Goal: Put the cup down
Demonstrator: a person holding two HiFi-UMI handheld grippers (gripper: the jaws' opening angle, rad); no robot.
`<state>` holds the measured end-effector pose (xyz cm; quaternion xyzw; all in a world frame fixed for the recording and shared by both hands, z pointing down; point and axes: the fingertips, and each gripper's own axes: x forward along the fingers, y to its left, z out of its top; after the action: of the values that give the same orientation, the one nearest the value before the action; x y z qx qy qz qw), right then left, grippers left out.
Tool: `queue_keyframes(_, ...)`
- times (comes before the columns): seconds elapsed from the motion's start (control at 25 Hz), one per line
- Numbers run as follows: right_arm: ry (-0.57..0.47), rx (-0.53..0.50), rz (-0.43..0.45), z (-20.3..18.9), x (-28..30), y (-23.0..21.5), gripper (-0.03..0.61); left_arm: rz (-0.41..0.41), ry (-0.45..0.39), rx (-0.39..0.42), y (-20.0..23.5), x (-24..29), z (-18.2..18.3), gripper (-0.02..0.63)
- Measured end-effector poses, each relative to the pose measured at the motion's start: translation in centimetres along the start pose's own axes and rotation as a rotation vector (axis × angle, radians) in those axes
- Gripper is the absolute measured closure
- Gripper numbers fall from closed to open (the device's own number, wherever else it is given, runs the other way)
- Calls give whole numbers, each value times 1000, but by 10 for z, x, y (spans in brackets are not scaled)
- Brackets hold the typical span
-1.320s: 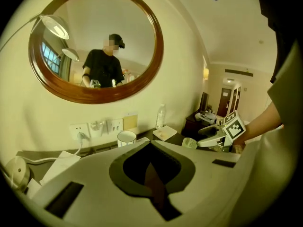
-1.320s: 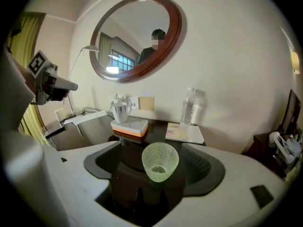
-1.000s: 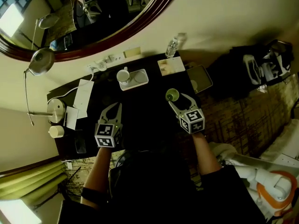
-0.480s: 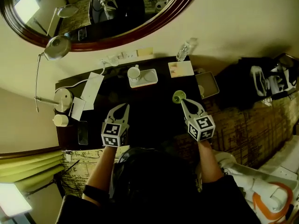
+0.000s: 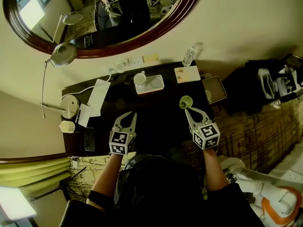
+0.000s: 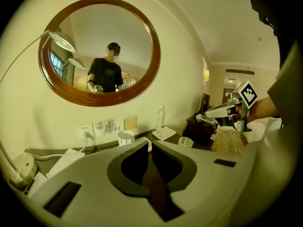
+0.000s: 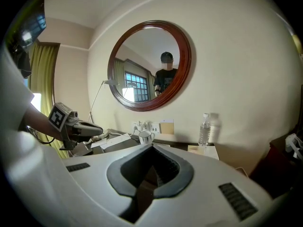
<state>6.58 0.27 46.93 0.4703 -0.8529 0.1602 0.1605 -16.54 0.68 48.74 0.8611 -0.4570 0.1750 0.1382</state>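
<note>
A small green cup point(image 5: 185, 102) stands upright on the dark table point(image 5: 156, 122), toward its right side. My right gripper point(image 5: 190, 109) is shut and empty, its tips just behind the cup. In the left gripper view the cup point(image 6: 185, 141) rests on the table while the right gripper point(image 6: 207, 114) hangs above and to the right of it, not touching. From the right gripper view point(image 7: 152, 146) the cup is hidden below the jaws. My left gripper point(image 5: 129, 115) is over the table's left half, shut with nothing in it point(image 6: 149, 142).
A white mug point(image 5: 139, 78) stands at a white tray point(image 5: 155, 84) at the table's back. Near it are a water bottle point(image 5: 189, 56) and a card point(image 5: 187, 74). Papers point(image 5: 98, 94), a lamp base point(image 5: 71, 105) and a phone point(image 5: 90, 139) lie left. A round mirror point(image 5: 104, 18) hangs above.
The right gripper's jaws, open beside the cup a second ago, are now shut and clear of it. The cup stays on the table. The left gripper has barely moved.
</note>
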Motion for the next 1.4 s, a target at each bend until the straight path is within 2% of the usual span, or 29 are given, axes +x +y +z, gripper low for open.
queue_keyframes(0.12,-12,13,-9,3,1,1,578,-41,2,-15,2,9,2,432)
queue_keyframes(0.28,-21,35,-18,1,2,4,578,-71,31,-19,16,29,0,297)
queue_keyframes(0.36,-25,49,-23,-3,4,6,578,-74,42,-21,29,44,-9,169)
queue_keyframes(0.4,-26,54,-26,-4,5,6,578,-71,43,-21,38,53,-14,128)
queue_keyframes(0.48,-20,66,-44,-6,7,3,578,-69,54,-18,51,73,-17,83)
queue_keyframes(0.76,-3,105,-111,-28,20,-5,578,-77,98,-15,85,139,-25,52)
queue_keyframes(1.0,22,142,-157,-53,34,-12,578,-89,112,46,96,194,-33,52)
queue_keyframes(1.28,61,156,-144,-74,55,-11,578,-80,117,114,109,235,-41,52)
queue_keyframes(1.4,57,161,-137,-74,63,-14,578,-83,132,113,109,241,-39,52)
